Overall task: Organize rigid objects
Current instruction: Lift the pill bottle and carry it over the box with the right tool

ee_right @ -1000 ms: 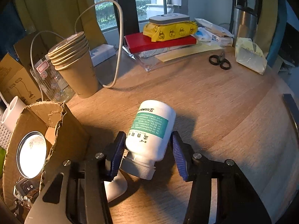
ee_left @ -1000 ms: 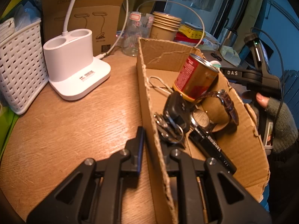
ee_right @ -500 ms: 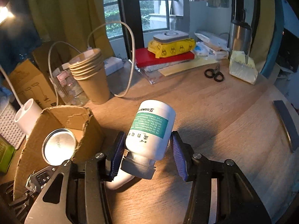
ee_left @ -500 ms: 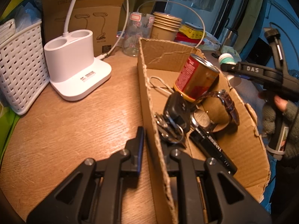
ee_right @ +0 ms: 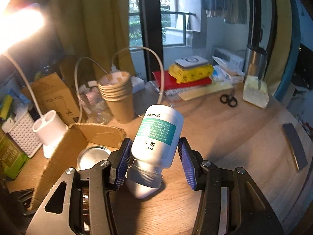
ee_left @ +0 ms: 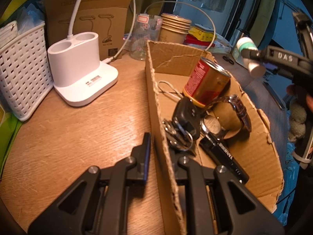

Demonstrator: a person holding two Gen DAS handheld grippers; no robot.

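white bottle [ee_right: 157, 137] sits tilted between the right gripper [ee_right: 154, 162] jaws.

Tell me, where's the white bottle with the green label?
In the right wrist view the white bottle is gripped in the right gripper, held above the wooden table, just right of the cardboard box.

The cardboard box [ee_left: 254, 143] is crowded at its near end — can [ee_left: 207, 82], keys [ee_left: 178, 135], watch [ee_left: 230, 115] and black tube [ee_left: 225, 154]. Bare floor shows behind the can. Left of it, the wooden table [ee_left: 78, 137] lies open up to the white lamp base [ee_left: 82, 74] and basket [ee_left: 21, 70].
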